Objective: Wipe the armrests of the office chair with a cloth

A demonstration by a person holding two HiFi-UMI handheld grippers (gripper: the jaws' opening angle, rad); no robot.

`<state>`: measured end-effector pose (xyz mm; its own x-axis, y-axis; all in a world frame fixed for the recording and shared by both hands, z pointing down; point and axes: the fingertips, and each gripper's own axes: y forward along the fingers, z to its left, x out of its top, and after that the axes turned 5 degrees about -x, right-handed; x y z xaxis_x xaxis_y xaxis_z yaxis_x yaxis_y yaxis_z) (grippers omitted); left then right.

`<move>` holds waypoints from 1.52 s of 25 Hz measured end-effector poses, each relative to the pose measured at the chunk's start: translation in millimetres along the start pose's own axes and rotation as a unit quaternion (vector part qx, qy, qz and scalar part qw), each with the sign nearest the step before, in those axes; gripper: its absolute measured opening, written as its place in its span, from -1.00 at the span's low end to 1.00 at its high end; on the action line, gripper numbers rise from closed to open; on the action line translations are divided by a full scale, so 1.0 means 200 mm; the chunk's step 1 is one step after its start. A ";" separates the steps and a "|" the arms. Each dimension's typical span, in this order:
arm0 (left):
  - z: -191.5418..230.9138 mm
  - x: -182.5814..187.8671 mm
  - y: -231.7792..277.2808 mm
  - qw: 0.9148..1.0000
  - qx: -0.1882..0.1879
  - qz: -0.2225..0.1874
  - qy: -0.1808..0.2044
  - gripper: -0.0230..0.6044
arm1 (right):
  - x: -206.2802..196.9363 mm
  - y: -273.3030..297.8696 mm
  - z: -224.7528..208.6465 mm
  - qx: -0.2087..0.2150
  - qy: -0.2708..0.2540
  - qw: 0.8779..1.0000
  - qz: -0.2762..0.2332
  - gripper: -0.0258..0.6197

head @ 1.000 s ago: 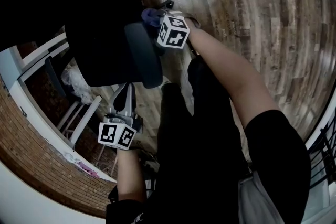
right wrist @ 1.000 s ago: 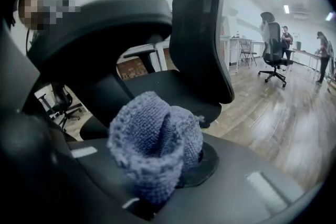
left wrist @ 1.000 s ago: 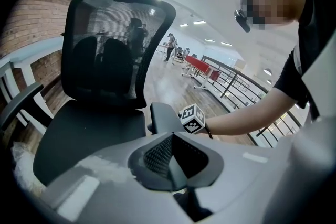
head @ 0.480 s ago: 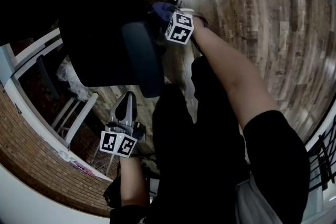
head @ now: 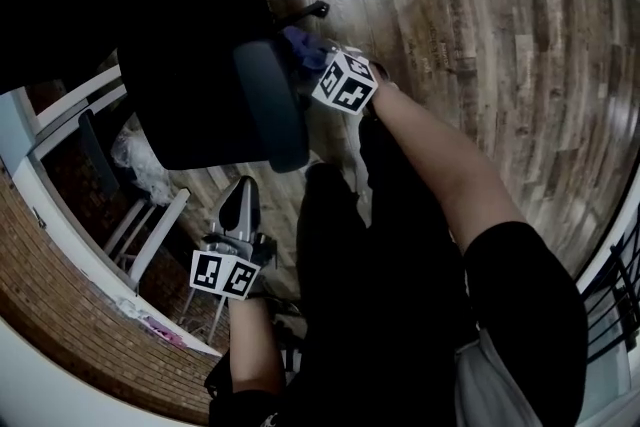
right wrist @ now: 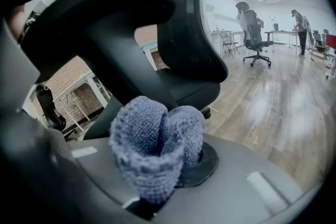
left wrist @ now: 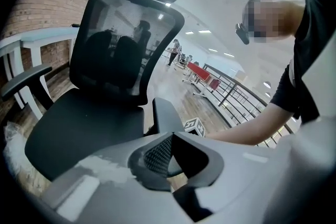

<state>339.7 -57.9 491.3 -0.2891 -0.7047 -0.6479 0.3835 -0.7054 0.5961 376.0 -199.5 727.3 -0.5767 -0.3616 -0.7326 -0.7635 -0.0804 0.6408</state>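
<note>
The black office chair (head: 190, 85) fills the upper left of the head view, its right armrest pad (head: 272, 105) running toward me. My right gripper (head: 312, 57) is shut on a bunched purple-blue cloth (head: 298, 40), held against the outer side of that armrest near its far end. In the right gripper view the cloth (right wrist: 152, 139) bulges from the jaws, just below the armrest pad (right wrist: 105, 2) and by its support. My left gripper (head: 240, 190) hangs apart, nearer me below the seat's front, shut on nothing. The left gripper view shows the seat (left wrist: 84, 123) and both armrests.
A white table frame (head: 70, 105) and a brick wall (head: 60, 245) lie left of the chair. Wooden floor (head: 480, 35) spreads to the right, and a black railing (head: 615, 285) is at the far right. Another office chair (right wrist: 254, 34) stands far off.
My right gripper with the cloth slid a little away along the armrest's outer side, then back toward me. The left gripper has barely shifted.
</note>
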 end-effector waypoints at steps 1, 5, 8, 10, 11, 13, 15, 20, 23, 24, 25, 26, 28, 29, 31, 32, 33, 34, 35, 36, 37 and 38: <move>-0.02 0.02 -0.01 1.000 -0.004 -0.001 0.004 -0.92 | 0.04 -0.04 0.02 -0.004 0.002 1.000 -0.004 -0.76; -0.10 0.09 -0.08 1.000 -0.019 -0.010 0.014 -0.92 | 0.10 -0.17 0.07 -0.015 0.048 0.999 -0.004 -0.76; -0.13 0.14 -0.15 0.999 -0.025 -0.020 0.016 -0.92 | 0.19 -0.26 0.14 -0.004 0.065 0.998 -0.013 -0.76; -0.12 0.16 -0.20 0.999 -0.027 -0.029 0.015 -0.92 | 0.23 -0.29 0.17 -0.002 0.067 0.998 -0.011 -0.76; -0.13 0.17 -0.23 0.999 -0.028 -0.034 0.014 -0.92 | 0.24 -0.31 0.18 0.000 0.071 0.997 -0.011 -0.76; -0.14 0.18 -0.29 0.998 -0.032 -0.044 0.015 -0.92 | 0.27 -0.36 0.19 -0.004 0.071 0.997 -0.009 -0.76; -0.15 0.20 -0.35 0.998 -0.038 -0.053 0.018 -0.92 | 0.26 -0.44 0.18 -0.021 0.069 0.997 -0.001 -0.76; -0.12 0.25 -0.55 0.996 -0.042 -0.067 0.034 -0.92 | 0.40 -0.76 0.24 -0.079 0.083 0.993 -0.033 -0.76; -0.06 0.31 -0.68 0.994 -0.026 -0.089 0.049 -0.92 | 0.63 -0.98 0.34 -0.111 0.081 0.987 -0.088 -0.76; -0.03 0.34 -0.73 0.993 -0.022 -0.101 0.051 -0.92 | 0.71 -1.06 0.39 -0.123 0.079 0.983 -0.107 -0.76; -0.01 0.37 -0.78 0.992 -0.018 -0.113 0.055 -0.92 | 0.79 -1.13 0.45 -0.138 0.076 0.979 -0.127 -0.76; 0.02 0.40 -0.83 0.990 -0.013 -0.125 0.058 -0.92 | 0.88 -1.21 0.51 -0.154 0.073 0.974 -0.148 -0.76; 0.08 0.46 -0.96 0.988 -0.004 -0.144 0.063 -0.92 | 1.05 -1.34 0.65 -0.184 0.076 0.961 -0.194 -0.76; 0.10 0.48 -1.03 0.986 0.001 -0.153 0.064 -0.92 | 1.13 -1.39 0.74 -0.195 0.081 0.953 -0.216 -0.76; 0.15 0.52 -1.17 0.983 0.010 -0.173 0.067 -0.92 | 1.29 -1.48 0.90 -0.207 0.089 0.940 -0.256 -0.76; 0.18 0.54 -1.25 0.981 0.012 -0.184 0.068 -0.92 | 1.37 -1.50 0.98 -0.208 0.089 0.935 -0.272 -0.76; 0.21 0.56 -1.32 0.979 0.013 -0.193 0.069 -0.92 | 1.44 -1.51 1.06 -0.207 0.087 0.932 -0.284 -0.76; 0.24 0.58 -1.38 0.977 0.012 -0.201 0.069 -0.92 | 1.50 -1.51 1.13 -0.206 0.086 0.930 -0.293 -0.76; 0.26 0.60 -1.43 0.976 0.010 -0.207 0.069 -0.92 | 1.54 -1.51 1.19 -0.204 0.087 0.927 -0.301 -0.76; 0.28 0.61 -1.47 0.975 0.007 -0.210 0.070 -0.92 | 1.58 -1.52 1.23 -0.205 0.088 0.925 -0.307 -0.76; 0.29 0.62 -1.50 0.975 0.003 -0.210 0.072 -0.92 | 1.61 -1.52 1.28 -0.208 0.090 0.923 -0.311 -0.76; 0.30 0.63 -1.53 0.975 -0.002 -0.210 0.076 -0.92 | 1.63 -1.53 1.32 -0.212 0.090 0.921 -0.315 -0.76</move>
<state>133.8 63.8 255.3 -0.2890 -0.3342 -0.8971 0.2623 -0.9289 0.2616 345.3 -47.6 231.3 0.0283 -0.2635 -0.9642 -0.7267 -0.6678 0.1612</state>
